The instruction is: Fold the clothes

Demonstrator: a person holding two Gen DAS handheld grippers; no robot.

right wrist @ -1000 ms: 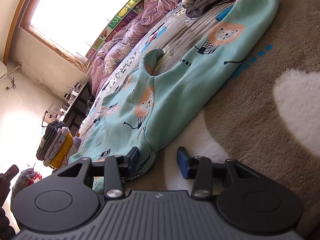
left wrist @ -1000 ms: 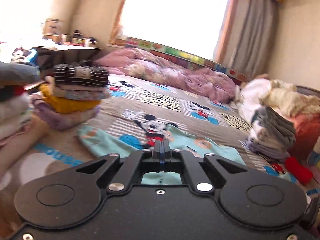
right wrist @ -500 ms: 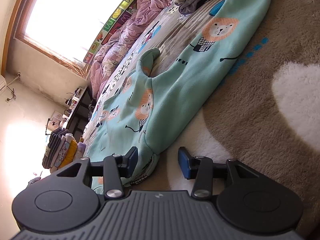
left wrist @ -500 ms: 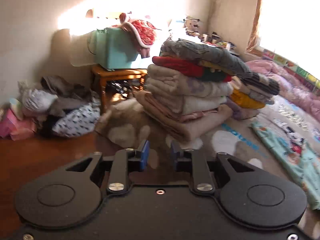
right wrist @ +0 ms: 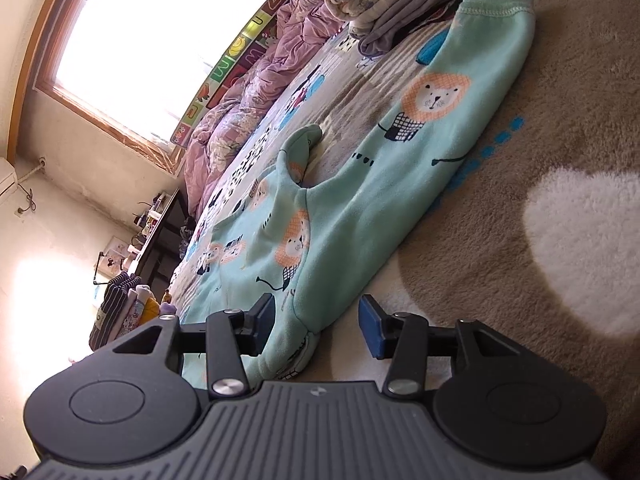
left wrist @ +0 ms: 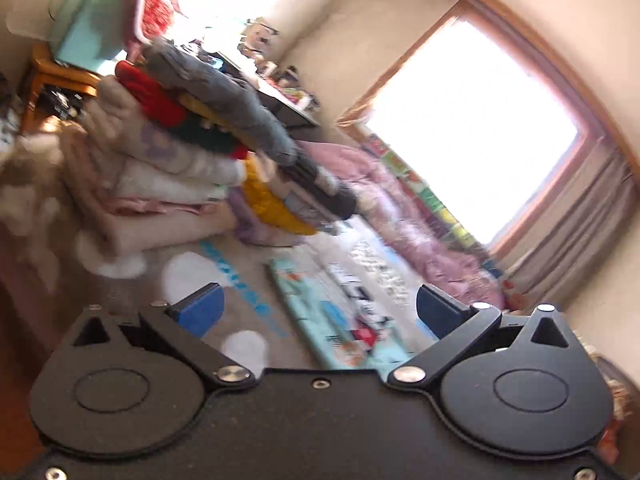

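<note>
A mint-green child's garment with orange lion prints (right wrist: 360,200) lies flat on the brown and white plush blanket (right wrist: 540,280). My right gripper (right wrist: 318,320) is open, low over the blanket, its jaws straddling the garment's near folded corner. In the blurred left wrist view the same garment (left wrist: 340,320) lies ahead on the bed. My left gripper (left wrist: 316,312) is wide open and empty, held above the blanket, tilted.
A tall stack of folded clothes (left wrist: 168,152) stands at left with a smaller stack (left wrist: 280,200) behind it. Another folded pile (right wrist: 380,0) sits past the garment's far end. A pink duvet (right wrist: 260,80) lies under the window. A desk (right wrist: 160,232) stands at the wall.
My left gripper opened from shut to wide open while swinging left and then back toward the bed. My right gripper stayed open and moved slightly closer to the garment's corner.
</note>
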